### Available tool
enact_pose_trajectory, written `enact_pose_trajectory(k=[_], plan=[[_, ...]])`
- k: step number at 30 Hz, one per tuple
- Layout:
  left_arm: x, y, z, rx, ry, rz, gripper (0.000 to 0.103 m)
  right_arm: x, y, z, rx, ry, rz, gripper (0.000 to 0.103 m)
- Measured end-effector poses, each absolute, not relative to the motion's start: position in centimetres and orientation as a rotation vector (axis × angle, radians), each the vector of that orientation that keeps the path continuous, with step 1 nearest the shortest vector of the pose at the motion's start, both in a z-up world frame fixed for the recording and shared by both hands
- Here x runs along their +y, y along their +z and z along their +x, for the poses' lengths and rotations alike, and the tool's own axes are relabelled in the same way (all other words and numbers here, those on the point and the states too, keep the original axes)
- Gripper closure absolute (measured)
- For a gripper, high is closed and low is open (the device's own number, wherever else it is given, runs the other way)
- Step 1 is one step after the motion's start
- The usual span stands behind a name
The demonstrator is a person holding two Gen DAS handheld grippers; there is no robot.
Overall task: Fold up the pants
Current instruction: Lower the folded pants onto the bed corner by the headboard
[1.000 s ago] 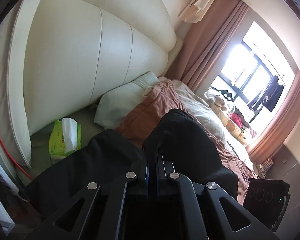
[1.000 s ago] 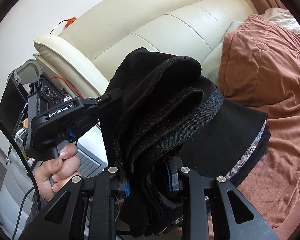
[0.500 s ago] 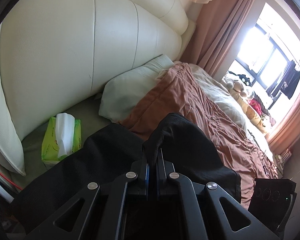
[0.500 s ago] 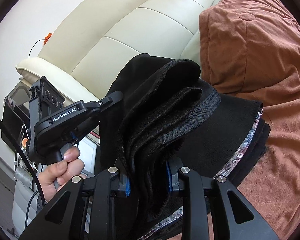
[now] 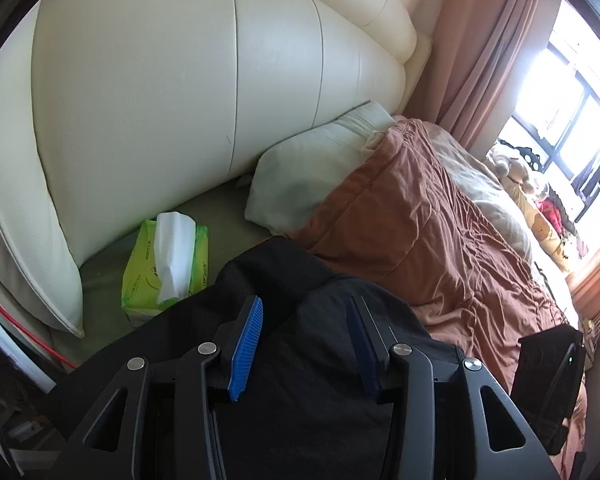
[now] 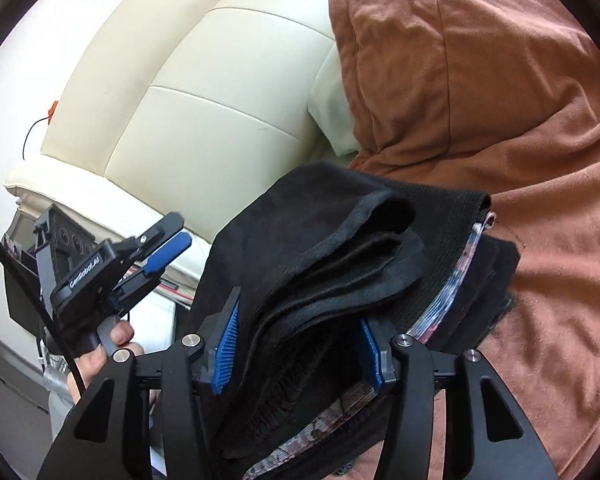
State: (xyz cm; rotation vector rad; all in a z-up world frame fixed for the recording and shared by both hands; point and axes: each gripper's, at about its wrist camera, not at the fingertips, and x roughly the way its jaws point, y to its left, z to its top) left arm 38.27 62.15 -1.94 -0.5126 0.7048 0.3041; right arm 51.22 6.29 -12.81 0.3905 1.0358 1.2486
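The black pants [image 5: 300,344] lie folded in a thick stack on the bed, partly over the brown blanket [image 5: 420,232]. In the right wrist view the pants [image 6: 340,264] show several folded layers and a patterned waistband edge. My left gripper [image 5: 306,344] is open above the pants and holds nothing; it also shows in the right wrist view [image 6: 160,252], open, off the left edge of the stack. My right gripper [image 6: 300,348] is open, its blue pads either side of the folded layers.
A cream padded headboard [image 5: 180,80] stands behind the bed. A green tissue pack [image 5: 164,264] lies next to the pants. A pale pillow [image 5: 312,176] lies by the blanket. Pink curtains [image 5: 480,60] and a bright window are at the far right.
Both grippers were shut on the black pants and have opened. The raised fold has dropped flat onto the stack on the bed.
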Motion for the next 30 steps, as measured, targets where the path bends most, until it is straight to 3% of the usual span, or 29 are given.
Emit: enact_pose_trajectory(k=[9,20,25,27,30], plan=[[62.4,-2.9,35.8,0.723,0.302,-0.535,0.057,1.9,-9.2,52.5,0.878,1.069,0.327,0.054],[61.1,-3.6,34.7,0.718,0.234,-0.530,0.058,1.7,-4.4,45.0,0.713,1.222,0.143,0.054],[61.0,-5.1,35.1,0.749,0.236,-0.527,0.060,3.4,-5.2,43.3,0.704,1.218,0.021,0.056],[61.1,-5.9,35.4,0.767,0.242,-0.536,0.062,4.3,-6.4,44.0,0.749,1.198,-0.005,0.062],[61.1,-6.6,35.8,0.793,0.247,-0.537,0.062,3.9,-8.5,45.5,0.814,1.149,0.002,0.062]])
